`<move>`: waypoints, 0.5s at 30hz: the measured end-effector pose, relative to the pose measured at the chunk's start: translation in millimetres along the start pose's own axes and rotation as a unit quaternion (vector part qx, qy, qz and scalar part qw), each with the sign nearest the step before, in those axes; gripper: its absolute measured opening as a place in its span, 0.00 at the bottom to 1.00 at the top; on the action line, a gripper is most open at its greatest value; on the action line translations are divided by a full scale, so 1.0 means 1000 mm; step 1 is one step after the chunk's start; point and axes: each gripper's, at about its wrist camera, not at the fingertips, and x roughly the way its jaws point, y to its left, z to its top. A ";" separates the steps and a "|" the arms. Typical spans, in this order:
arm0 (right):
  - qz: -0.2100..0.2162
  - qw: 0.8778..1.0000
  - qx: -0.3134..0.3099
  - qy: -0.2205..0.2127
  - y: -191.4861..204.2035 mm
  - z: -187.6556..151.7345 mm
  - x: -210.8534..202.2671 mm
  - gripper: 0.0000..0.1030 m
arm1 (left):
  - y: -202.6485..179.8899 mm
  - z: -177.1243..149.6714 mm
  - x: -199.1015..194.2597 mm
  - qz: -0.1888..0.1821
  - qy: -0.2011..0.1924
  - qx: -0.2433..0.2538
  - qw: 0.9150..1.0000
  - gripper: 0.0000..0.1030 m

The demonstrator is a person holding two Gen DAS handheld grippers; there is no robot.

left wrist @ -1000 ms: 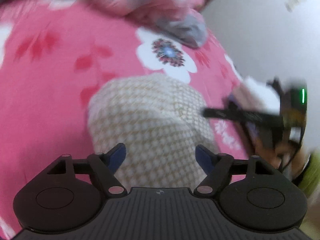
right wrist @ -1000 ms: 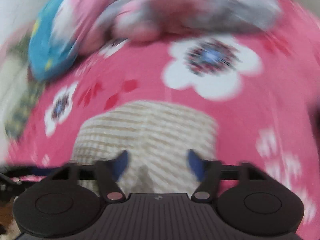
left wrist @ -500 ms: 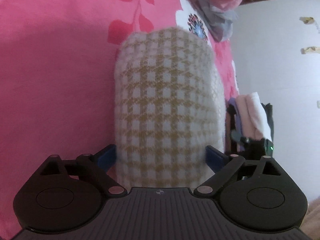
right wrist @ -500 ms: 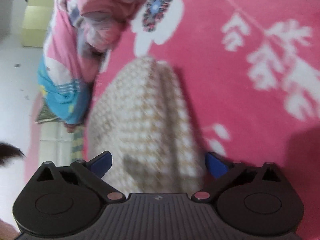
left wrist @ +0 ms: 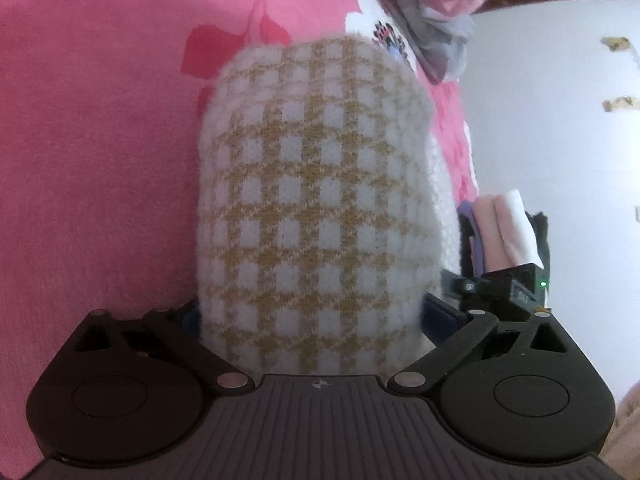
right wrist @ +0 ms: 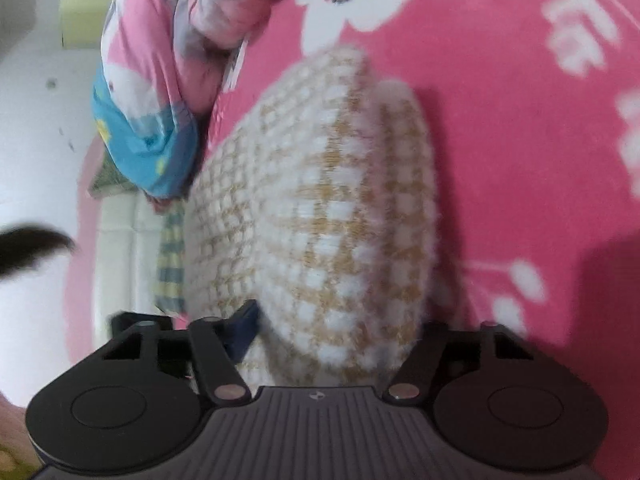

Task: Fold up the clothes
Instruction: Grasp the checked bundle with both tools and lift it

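Straddling one end of the folded checked knit (left wrist: 316, 200), the left gripper (left wrist: 316, 316) has pushed further in over the last half second, its jaws spread wide around the bundle, squeezing nothing. The knit lies on the pink floral bedspread (left wrist: 92, 140), thick and doubled. The right gripper (right wrist: 332, 332) has likewise closed in on its end, jaws wide either side; a two-sided lift or last fold seems imminent.

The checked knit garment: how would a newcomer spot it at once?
Find the pink floral blanket covering the bed. On it lies the checked knit garment, a fuzzy white and mustard bundle. The crumpled pink and blue quilt beyond it has no checks.
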 end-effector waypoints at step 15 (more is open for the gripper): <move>-0.040 0.995 -0.039 -0.078 0.128 -0.049 -0.102 0.48 | -0.106 -0.041 -0.100 -0.013 -0.051 0.018 0.998 0.90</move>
